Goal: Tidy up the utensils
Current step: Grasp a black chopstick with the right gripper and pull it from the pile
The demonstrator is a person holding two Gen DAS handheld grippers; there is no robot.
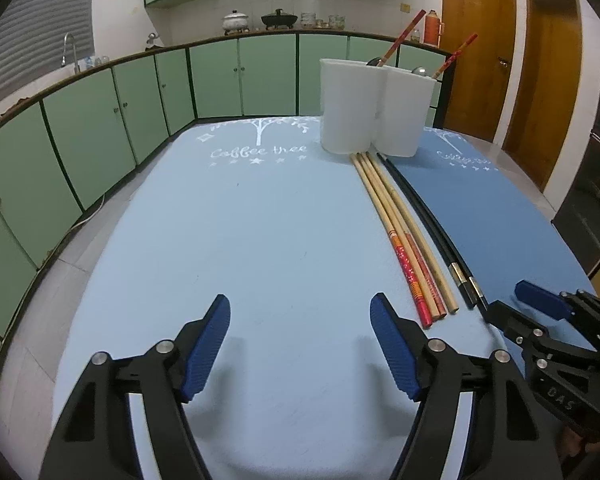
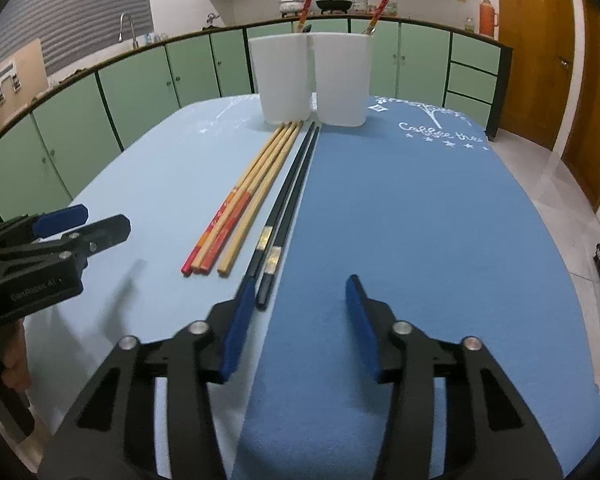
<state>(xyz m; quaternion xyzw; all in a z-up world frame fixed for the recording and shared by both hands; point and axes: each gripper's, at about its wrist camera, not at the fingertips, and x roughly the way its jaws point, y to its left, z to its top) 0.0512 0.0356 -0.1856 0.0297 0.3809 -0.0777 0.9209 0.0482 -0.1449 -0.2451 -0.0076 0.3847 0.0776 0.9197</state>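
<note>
Several wooden chopsticks with red ends (image 1: 400,232) (image 2: 244,200) lie side by side on the light blue mat, next to two black chopsticks (image 1: 432,224) (image 2: 288,196). Two white holders (image 1: 348,106) (image 2: 284,80) stand at the far end; the right one (image 1: 408,114) (image 2: 342,80) and the left one each hold a red-ended chopstick. My left gripper (image 1: 300,344) is open and empty, left of the chopsticks' near ends. My right gripper (image 2: 302,324) is open and empty; its left finger (image 2: 240,328) is close to the black chopsticks' near ends.
A light blue mat (image 1: 240,220) and a darker blue mat (image 2: 420,220) cover the table. Green cabinets (image 1: 100,120) and a counter with pots run behind. Wooden doors (image 1: 540,80) stand at the right. Each gripper shows in the other's view.
</note>
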